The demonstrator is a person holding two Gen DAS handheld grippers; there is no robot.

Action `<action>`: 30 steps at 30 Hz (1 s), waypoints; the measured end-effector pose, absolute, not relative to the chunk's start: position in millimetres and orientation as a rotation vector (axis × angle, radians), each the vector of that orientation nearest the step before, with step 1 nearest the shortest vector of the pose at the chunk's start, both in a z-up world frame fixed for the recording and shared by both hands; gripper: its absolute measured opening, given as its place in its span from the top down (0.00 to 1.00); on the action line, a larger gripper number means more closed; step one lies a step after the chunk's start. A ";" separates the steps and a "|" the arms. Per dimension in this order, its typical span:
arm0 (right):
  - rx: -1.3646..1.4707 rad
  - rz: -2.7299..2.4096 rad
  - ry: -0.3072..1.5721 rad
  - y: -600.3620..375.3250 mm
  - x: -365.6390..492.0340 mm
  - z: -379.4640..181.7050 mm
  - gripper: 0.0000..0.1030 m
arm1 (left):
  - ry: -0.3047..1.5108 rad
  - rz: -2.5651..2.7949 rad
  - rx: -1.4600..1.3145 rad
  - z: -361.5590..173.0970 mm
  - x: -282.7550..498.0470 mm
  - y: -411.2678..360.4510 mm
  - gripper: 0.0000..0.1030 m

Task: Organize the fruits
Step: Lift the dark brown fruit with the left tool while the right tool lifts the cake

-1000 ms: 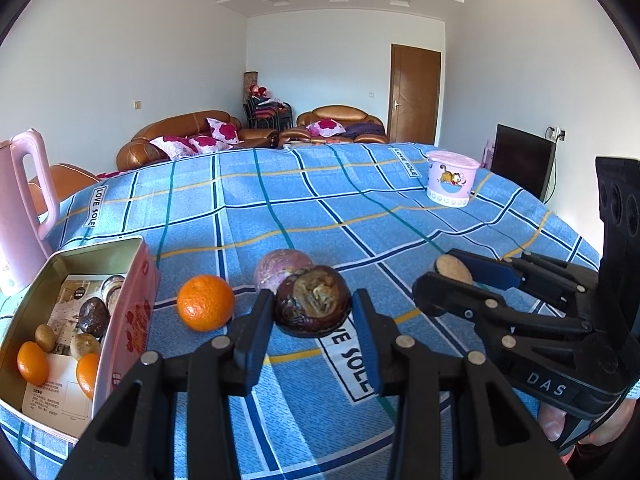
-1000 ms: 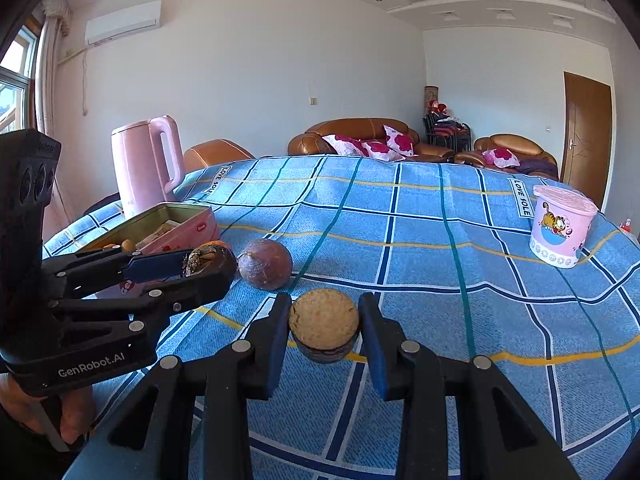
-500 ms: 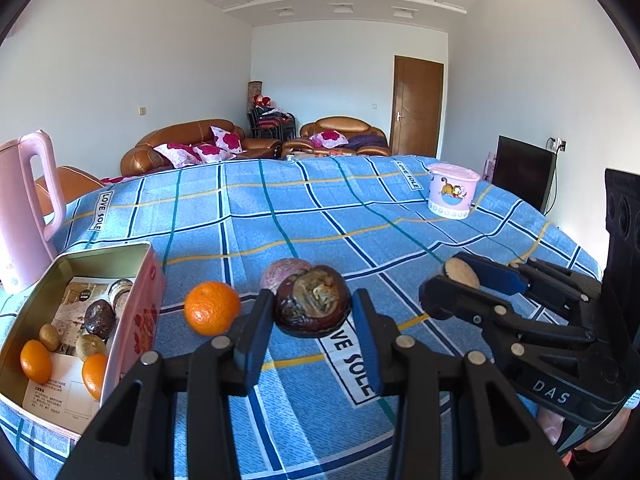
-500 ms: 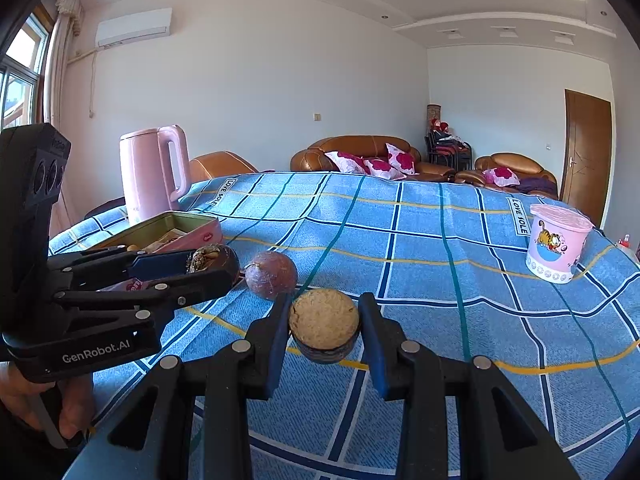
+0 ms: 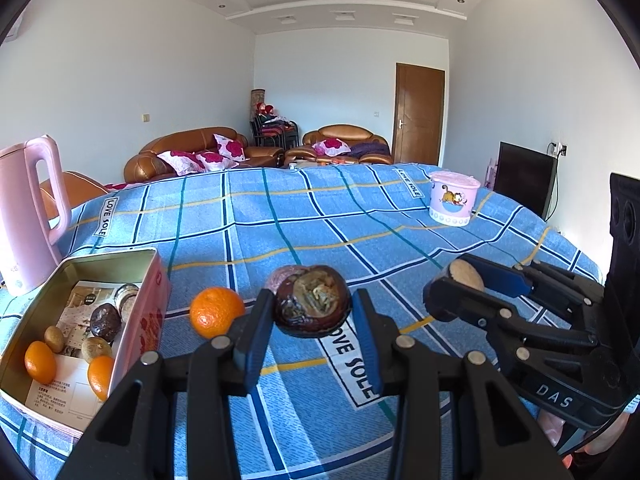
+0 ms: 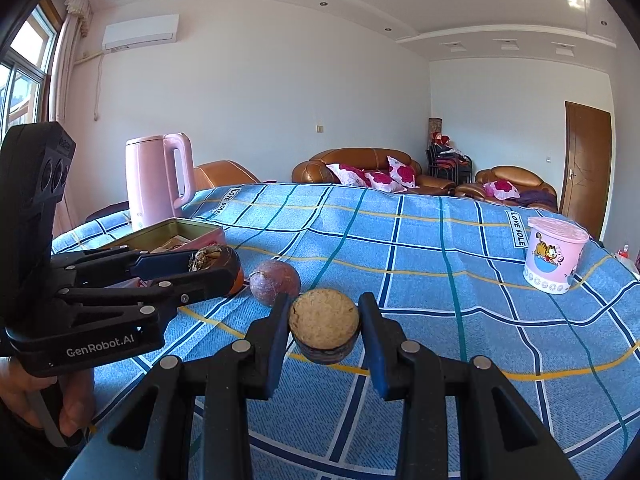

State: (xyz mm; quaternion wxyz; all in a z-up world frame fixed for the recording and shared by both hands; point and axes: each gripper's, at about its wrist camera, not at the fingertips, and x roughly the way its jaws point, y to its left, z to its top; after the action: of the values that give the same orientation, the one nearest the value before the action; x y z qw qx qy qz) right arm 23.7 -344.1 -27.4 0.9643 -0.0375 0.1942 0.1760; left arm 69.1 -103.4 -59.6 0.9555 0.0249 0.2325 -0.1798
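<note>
My left gripper (image 5: 313, 312) is shut on a dark halved passion fruit (image 5: 312, 304) and holds it above the blue checked cloth. My right gripper (image 6: 324, 330) is shut on another passion fruit half (image 6: 323, 322) with a pale dry cut face. Each gripper shows in the other's view, the right one (image 5: 454, 282) and the left one (image 6: 216, 262). A whole purple passion fruit (image 6: 275, 282) lies on the cloth, partly hidden behind my left load. An orange (image 5: 216, 312) lies beside it. An open pink tin (image 5: 136, 256) at the left holds several fruits.
A pink kettle (image 5: 28, 216) stands behind the tin at the left edge. A pink lidded cup (image 5: 454, 204) stands at the far right of the cloth. Sofas and a door are beyond the table.
Both grippers have risen a little with their fruit halves still held. The fruits on the cloth have not moved.
</note>
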 end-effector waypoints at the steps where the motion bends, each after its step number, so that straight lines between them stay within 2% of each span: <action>1: -0.076 0.356 0.391 -344.1 23.3 -27.3 0.65 | 0.469 -0.365 0.051 -59.5 68.9 -103.3 0.59; 30: -0.091 0.364 0.302 -345.7 10.5 -25.0 0.65 | 0.395 -0.348 0.056 -55.4 58.3 -99.6 0.59</action>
State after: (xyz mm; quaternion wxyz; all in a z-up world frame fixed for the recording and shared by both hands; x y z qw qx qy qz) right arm 10.5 -345.7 -25.0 0.9711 -0.0450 0.1497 0.1801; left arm 58.3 -99.6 -55.4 0.9652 0.0276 0.1951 -0.1719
